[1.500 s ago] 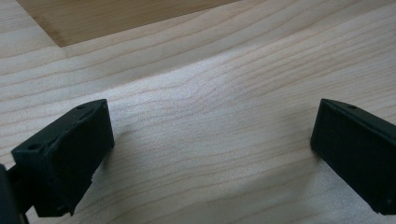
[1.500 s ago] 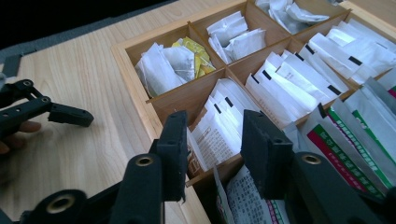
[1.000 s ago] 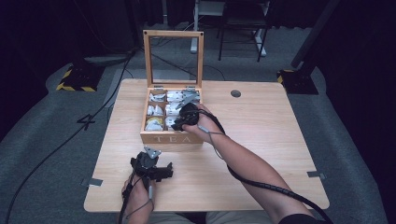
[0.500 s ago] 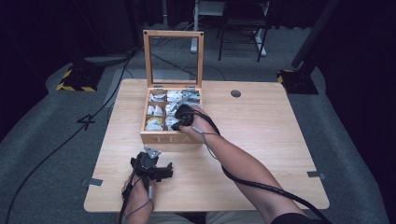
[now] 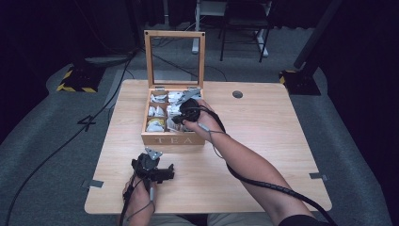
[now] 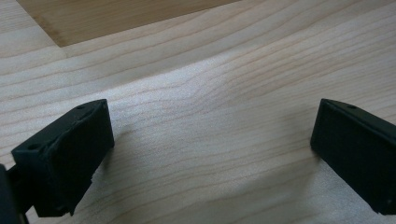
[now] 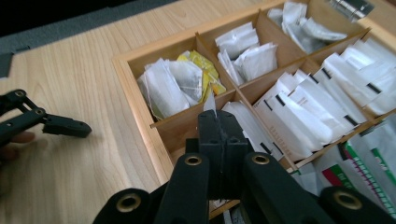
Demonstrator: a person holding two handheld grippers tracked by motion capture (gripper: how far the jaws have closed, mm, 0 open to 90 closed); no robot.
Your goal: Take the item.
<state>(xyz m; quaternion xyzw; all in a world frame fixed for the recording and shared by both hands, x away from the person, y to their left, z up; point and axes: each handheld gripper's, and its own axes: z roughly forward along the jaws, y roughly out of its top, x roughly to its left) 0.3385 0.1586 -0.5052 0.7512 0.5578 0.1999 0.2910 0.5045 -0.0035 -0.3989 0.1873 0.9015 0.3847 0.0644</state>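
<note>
An open wooden tea box (image 5: 171,139) marked TEA stands at the table's middle back, its glass-framed lid (image 5: 174,34) upright. Its compartments hold white tea packets (image 7: 303,116) and some yellow ones (image 7: 210,74). My right gripper (image 5: 181,117) hovers over the box's near right compartments. In the right gripper view its jaws (image 7: 217,114) are shut on a white tea packet (image 7: 210,101), whose corner pokes out above the tips. My left gripper (image 5: 162,172) rests low over the table near the front left, open with bare wood between its jaws (image 6: 210,140).
The wooden table (image 5: 263,141) has a round cable hole (image 5: 237,94) at the back right. Tape tabs (image 5: 96,183) mark its left and right edges. Cables trail from both grippers. A chair (image 5: 244,19) and floor cables lie beyond the table.
The right hand and forearm shifted slightly over the box. The left gripper has stayed where it was.
</note>
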